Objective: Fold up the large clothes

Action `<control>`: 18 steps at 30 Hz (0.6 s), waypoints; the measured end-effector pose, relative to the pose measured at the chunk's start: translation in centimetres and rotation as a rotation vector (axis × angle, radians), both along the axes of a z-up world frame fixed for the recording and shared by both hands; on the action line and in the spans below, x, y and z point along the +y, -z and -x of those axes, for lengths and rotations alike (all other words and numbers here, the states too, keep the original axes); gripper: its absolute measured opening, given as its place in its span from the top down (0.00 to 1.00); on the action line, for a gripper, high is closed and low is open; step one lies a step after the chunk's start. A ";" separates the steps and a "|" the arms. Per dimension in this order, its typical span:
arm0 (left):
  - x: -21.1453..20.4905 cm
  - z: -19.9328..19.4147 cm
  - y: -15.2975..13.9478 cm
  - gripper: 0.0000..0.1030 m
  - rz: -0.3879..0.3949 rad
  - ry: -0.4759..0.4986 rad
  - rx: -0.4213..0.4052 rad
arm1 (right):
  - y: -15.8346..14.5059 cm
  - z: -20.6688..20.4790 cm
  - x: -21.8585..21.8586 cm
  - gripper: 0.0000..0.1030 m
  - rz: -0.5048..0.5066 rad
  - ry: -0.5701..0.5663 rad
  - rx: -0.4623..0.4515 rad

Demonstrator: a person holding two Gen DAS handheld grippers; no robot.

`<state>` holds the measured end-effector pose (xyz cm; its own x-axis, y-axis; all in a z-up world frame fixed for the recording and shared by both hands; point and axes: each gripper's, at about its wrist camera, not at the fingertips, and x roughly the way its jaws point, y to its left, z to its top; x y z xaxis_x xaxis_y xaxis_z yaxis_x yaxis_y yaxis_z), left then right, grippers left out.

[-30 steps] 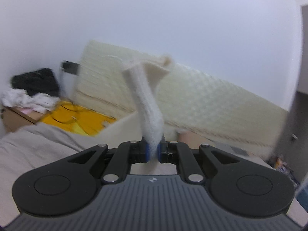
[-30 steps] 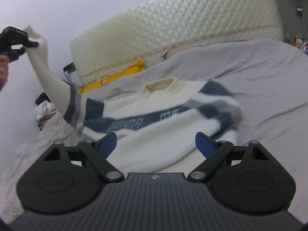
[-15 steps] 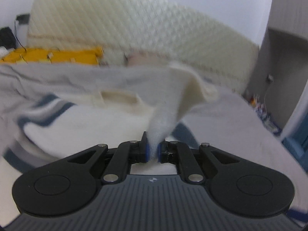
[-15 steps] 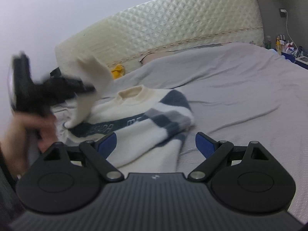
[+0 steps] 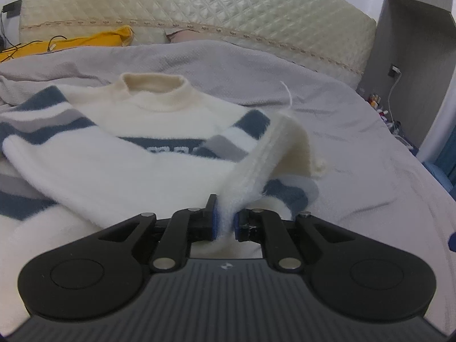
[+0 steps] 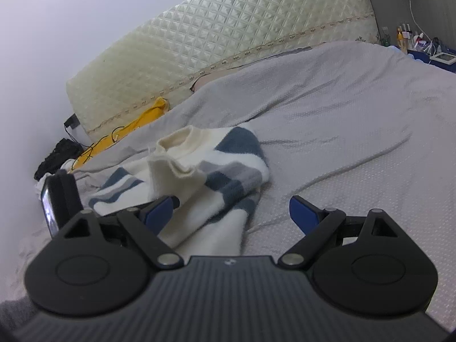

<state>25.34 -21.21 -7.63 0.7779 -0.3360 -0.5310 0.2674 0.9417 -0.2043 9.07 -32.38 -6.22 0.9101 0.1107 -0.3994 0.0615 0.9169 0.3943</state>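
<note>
A cream sweater (image 5: 119,165) with navy and grey stripes lies on the bed, collar toward the headboard. Its left sleeve (image 5: 256,165) is brought across the chest. My left gripper (image 5: 224,223) has the sleeve end between its pads; the jaws are opening, and the fabric still fills the narrow gap. In the right wrist view the sweater (image 6: 228,171) lies ahead and to the left, the folded sleeve's cuff (image 6: 168,173) standing up on it. My right gripper (image 6: 232,208) is open and empty just over the sweater's lower right edge. The left gripper's body (image 6: 59,199) shows at the left.
A grey bedcover (image 5: 356,148) spreads to the right of the sweater. A quilted cream headboard (image 5: 199,2) stands behind. A yellow cloth with cables (image 5: 71,42) lies at the bed's far left, a dark clothes pile (image 6: 57,154) beyond. Bottles crowd a stand (image 6: 407,37) at the far right.
My left gripper swung down and across from high up, carrying the sleeve over the sweater's chest, and its jaws have parted slightly. The right gripper shifted sideways, still open.
</note>
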 end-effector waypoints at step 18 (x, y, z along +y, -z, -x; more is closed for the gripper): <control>7.4 9.5 -4.8 0.30 0.017 0.070 -0.081 | 0.4 -0.9 1.9 0.12 0.004 -0.071 -0.014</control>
